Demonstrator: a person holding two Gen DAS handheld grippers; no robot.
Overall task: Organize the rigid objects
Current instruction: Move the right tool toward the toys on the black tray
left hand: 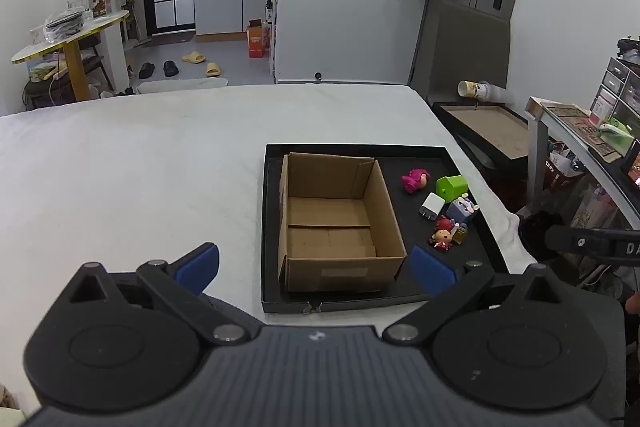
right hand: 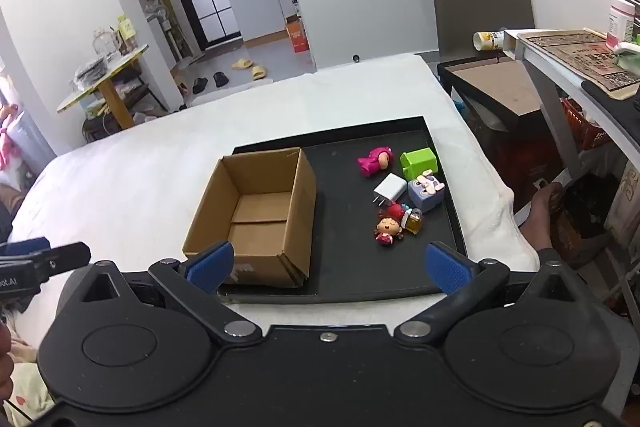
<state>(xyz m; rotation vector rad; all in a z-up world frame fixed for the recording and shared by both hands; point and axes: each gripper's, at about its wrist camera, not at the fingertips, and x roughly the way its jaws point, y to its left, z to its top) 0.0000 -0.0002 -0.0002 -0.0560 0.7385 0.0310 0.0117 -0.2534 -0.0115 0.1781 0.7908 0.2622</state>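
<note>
An open, empty cardboard box (left hand: 336, 223) (right hand: 256, 215) stands on the left of a black tray (left hand: 276, 291) (right hand: 340, 227) on a white bed. Right of it on the tray lie a pink toy (left hand: 415, 179) (right hand: 374, 160), a green block (left hand: 451, 186) (right hand: 418, 163), a white charger (left hand: 431, 205) (right hand: 389, 188), a lilac cube toy (left hand: 461, 209) (right hand: 426, 193), a red-dressed doll figure (left hand: 442, 235) (right hand: 387, 225) and a small amber bottle (left hand: 460, 233) (right hand: 414, 221). My left gripper (left hand: 316, 269) is open and empty near the tray's front. My right gripper (right hand: 328, 267) is open and empty there too.
The white bed (left hand: 140, 167) (right hand: 140, 163) spreads left of the tray. A dark side table (left hand: 484, 125) (right hand: 492, 87) and a grey desk (left hand: 580, 135) (right hand: 568, 55) stand to the right. A yellow table (left hand: 68, 35) stands far left.
</note>
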